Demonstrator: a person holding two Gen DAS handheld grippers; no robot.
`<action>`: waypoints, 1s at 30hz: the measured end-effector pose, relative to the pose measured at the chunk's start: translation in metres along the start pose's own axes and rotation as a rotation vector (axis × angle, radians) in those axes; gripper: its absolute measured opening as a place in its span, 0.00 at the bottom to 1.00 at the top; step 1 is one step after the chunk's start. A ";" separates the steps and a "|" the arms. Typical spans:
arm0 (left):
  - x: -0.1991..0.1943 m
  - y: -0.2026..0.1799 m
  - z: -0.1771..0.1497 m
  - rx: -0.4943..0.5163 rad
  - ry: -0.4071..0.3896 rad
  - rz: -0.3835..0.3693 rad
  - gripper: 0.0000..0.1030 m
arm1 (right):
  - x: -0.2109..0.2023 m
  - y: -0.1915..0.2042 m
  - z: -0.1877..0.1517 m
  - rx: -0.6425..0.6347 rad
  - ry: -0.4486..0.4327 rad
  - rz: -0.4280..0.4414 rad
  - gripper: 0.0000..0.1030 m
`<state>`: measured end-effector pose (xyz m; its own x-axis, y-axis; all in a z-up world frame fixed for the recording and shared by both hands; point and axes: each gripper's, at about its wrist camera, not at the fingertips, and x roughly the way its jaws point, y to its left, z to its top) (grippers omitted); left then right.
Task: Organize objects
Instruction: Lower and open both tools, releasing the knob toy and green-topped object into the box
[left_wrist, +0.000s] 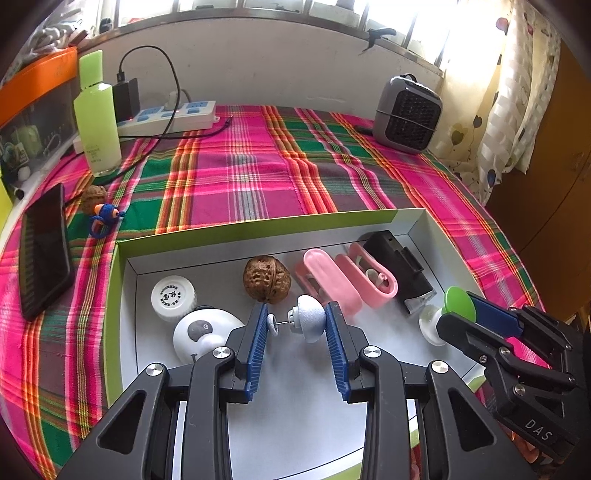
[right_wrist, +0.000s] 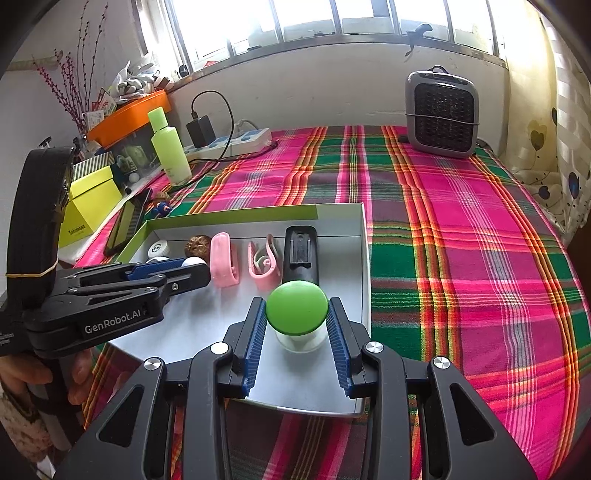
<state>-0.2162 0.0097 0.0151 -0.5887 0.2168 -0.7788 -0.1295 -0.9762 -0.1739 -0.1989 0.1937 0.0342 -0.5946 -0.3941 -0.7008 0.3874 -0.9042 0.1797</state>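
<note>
Left wrist view: the left gripper (left_wrist: 295, 325) has its fingers narrowly apart, pressing on a white mushroom-shaped knob (left_wrist: 308, 319) above the floor of the shallow box (left_wrist: 258, 221). Just beyond the knob a walnut (left_wrist: 266, 279) lies in the box, with two pink clips (left_wrist: 328, 282) to its right. At the box's right side, the right gripper (right_wrist: 297, 319) clamps a green knob (right_wrist: 296, 308).

The left tongs (left_wrist: 295, 325) are clamping a pale grey-white suction hook (left_wrist: 308, 321) above the open box (left_wrist: 122, 295). A walnut (left_wrist: 266, 279) is lying just beyond it, with pink clips (left_wrist: 347, 280) alongside. The right tongs (left_wrist: 465, 310) are gripping a green-capped piece (left_wrist: 459, 303).
</note>
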 end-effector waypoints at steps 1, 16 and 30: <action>0.001 0.000 0.000 -0.002 0.001 0.000 0.29 | 0.000 0.000 0.000 -0.003 0.000 -0.001 0.34; 0.005 -0.002 0.001 0.010 0.007 0.005 0.29 | 0.001 0.002 -0.001 -0.022 -0.005 -0.015 0.34; 0.006 -0.002 0.001 0.012 0.009 -0.002 0.34 | 0.001 0.004 -0.001 -0.032 -0.001 -0.026 0.34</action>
<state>-0.2200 0.0128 0.0114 -0.5812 0.2184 -0.7839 -0.1398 -0.9758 -0.1682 -0.1972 0.1898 0.0333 -0.6055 -0.3703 -0.7044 0.3938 -0.9086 0.1391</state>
